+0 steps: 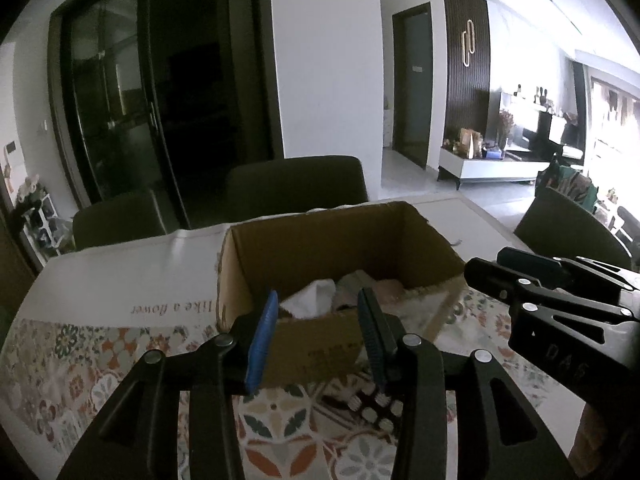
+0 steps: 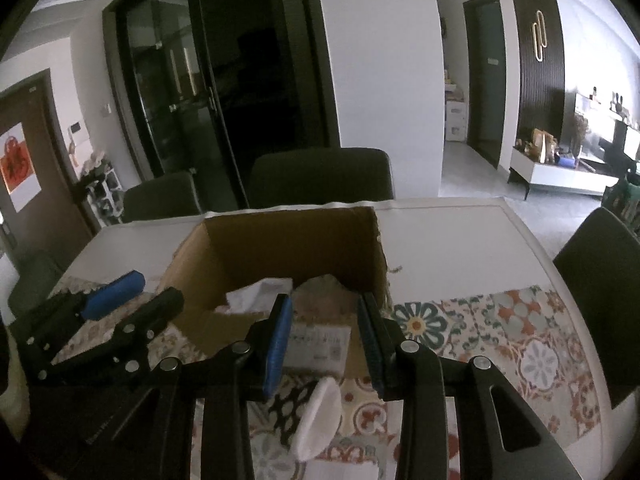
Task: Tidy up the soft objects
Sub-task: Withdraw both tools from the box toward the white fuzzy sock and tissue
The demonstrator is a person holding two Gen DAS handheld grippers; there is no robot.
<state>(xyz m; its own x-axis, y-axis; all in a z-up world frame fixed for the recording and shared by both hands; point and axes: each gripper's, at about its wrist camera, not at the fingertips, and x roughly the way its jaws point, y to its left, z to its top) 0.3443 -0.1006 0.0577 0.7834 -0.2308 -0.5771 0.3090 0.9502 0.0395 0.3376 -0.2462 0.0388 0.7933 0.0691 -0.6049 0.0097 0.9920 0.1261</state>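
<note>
An open cardboard box (image 1: 256, 256) (image 2: 280, 240) stands on the patterned tablecloth, holding white (image 1: 310, 300) (image 2: 256, 294) and beige (image 1: 384, 290) (image 2: 324, 292) soft items. My left gripper (image 1: 318, 336) is open and empty just in front of the box; it also shows at the left of the right wrist view (image 2: 132, 292). My right gripper (image 2: 326, 344) is open and empty before the box's near wall; it also shows at the right of the left wrist view (image 1: 508, 268). A white soft piece (image 2: 318, 420) and a black-and-white patterned item (image 1: 374, 404) (image 2: 288, 408) lie on the cloth beneath the grippers.
Dark chairs (image 1: 296, 180) (image 2: 320, 176) stand behind the table, another at the right (image 2: 600, 280). The table's far part is covered in white (image 1: 132, 272) (image 2: 460, 236). Glass doors and a hallway lie beyond.
</note>
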